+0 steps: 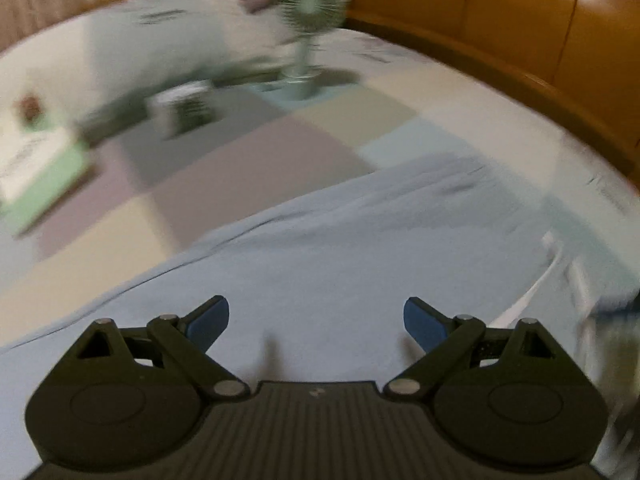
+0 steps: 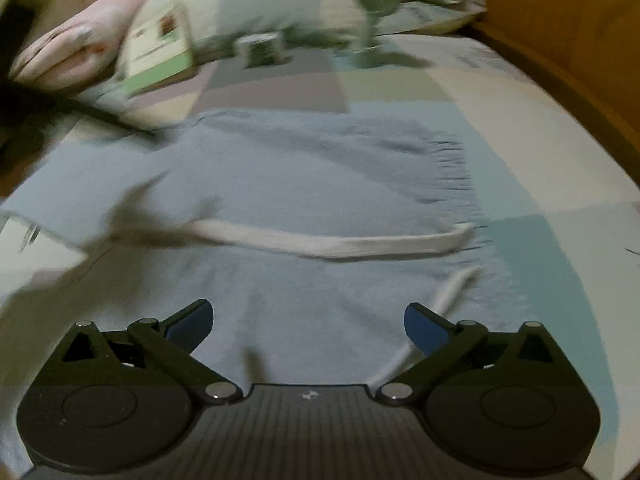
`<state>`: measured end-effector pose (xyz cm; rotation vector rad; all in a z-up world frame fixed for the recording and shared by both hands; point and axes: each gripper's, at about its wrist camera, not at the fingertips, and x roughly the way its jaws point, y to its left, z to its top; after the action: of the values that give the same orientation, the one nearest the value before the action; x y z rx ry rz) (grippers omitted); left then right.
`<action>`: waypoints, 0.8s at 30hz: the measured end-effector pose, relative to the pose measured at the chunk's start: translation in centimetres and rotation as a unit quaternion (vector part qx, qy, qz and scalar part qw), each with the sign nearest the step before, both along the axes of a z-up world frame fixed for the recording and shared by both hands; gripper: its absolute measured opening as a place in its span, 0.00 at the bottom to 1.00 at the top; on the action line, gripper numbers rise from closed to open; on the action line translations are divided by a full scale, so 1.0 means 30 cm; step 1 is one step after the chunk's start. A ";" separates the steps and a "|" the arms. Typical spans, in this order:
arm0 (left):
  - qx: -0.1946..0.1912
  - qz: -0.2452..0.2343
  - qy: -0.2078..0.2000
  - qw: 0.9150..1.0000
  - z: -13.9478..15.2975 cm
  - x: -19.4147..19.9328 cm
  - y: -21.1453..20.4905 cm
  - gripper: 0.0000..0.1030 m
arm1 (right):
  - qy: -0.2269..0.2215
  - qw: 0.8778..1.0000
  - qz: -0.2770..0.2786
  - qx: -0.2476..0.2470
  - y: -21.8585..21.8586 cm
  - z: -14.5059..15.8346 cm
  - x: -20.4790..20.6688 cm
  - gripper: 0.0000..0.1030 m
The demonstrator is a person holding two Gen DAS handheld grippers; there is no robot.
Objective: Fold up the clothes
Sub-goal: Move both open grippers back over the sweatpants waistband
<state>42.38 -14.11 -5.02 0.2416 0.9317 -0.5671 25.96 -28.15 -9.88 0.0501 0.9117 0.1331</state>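
Observation:
A light blue garment (image 2: 304, 184) lies spread flat on the bed, with a gathered waistband at its right edge (image 2: 452, 168) and white drawstrings (image 2: 340, 242) across it. It also shows in the left wrist view (image 1: 340, 264), with a white cord (image 1: 536, 288) at the right. My left gripper (image 1: 316, 320) is open and empty just above the cloth. My right gripper (image 2: 308, 322) is open and empty above the garment's near part. Both views are blurred.
A patchwork bedspread (image 2: 540, 152) covers the bed. At the back stand a small green fan (image 2: 374, 12), a small box (image 2: 262, 50), a green-and-white book (image 2: 158, 52) and pillows (image 2: 68, 52). A wooden headboard (image 1: 520, 20) runs along the right.

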 end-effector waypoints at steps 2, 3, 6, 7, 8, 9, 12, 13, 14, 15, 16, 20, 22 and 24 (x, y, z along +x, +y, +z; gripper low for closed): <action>-0.015 0.017 0.034 0.999 -0.052 0.075 -0.054 0.91 | -0.003 1.000 0.011 0.015 0.014 -0.037 -0.012 1.00; -0.023 0.028 0.050 0.998 -0.081 0.115 -0.070 0.91 | 0.000 0.999 0.015 0.030 0.013 -0.050 -0.015 1.00; -0.046 0.063 0.099 0.992 -0.168 0.235 -0.118 0.91 | 0.009 0.997 0.027 0.074 -0.002 -0.071 -0.023 1.00; -0.054 0.075 0.116 0.989 -0.197 0.275 -0.134 0.91 | 0.006 0.996 0.033 0.082 -0.009 -0.069 -0.029 1.00; -0.063 0.087 0.120 0.987 -0.219 0.309 -0.142 0.92 | 0.001 0.995 0.039 0.087 -0.017 -0.067 -0.039 1.00; -0.069 0.097 0.112 0.987 -0.227 0.332 -0.146 0.97 | -0.005 0.995 0.043 0.089 -0.030 -0.066 -0.049 1.00; -0.072 0.120 0.090 0.986 -0.226 0.392 -0.172 0.98 | -0.016 0.996 0.032 0.085 -0.067 -0.065 -0.062 1.00; -0.063 0.122 0.085 0.987 -0.225 0.404 -0.191 0.98 | -0.017 0.996 0.026 0.086 -0.078 -0.065 -0.061 1.00; -0.050 0.120 0.075 0.989 -0.220 0.411 -0.211 0.98 | -0.020 0.995 0.022 0.090 -0.089 -0.063 -0.059 1.00; -0.041 0.114 0.070 0.990 -0.214 0.417 -0.232 0.98 | -0.024 0.995 0.018 0.096 -0.101 -0.059 -0.061 1.00; -0.034 0.105 0.071 0.991 -0.207 0.422 -0.255 0.98 | -0.028 0.994 0.014 0.102 -0.112 -0.054 -0.063 1.00; -0.063 0.083 0.093 0.990 -0.144 0.374 -0.282 0.97 | -0.044 0.991 -0.003 0.124 -0.154 -0.034 -0.074 1.00; -0.092 0.046 0.100 0.990 -0.108 0.330 -0.304 0.98 | -0.045 0.991 -0.006 0.128 -0.162 -0.030 -0.082 1.00; -0.104 0.009 0.114 0.988 -0.104 0.289 -0.356 0.98 | -0.045 0.990 -0.009 0.131 -0.168 -0.027 -0.090 1.00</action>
<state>51.07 -24.78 -8.13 -0.0202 1.0850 -0.6809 23.25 -33.20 -10.70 0.2939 0.7990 0.2367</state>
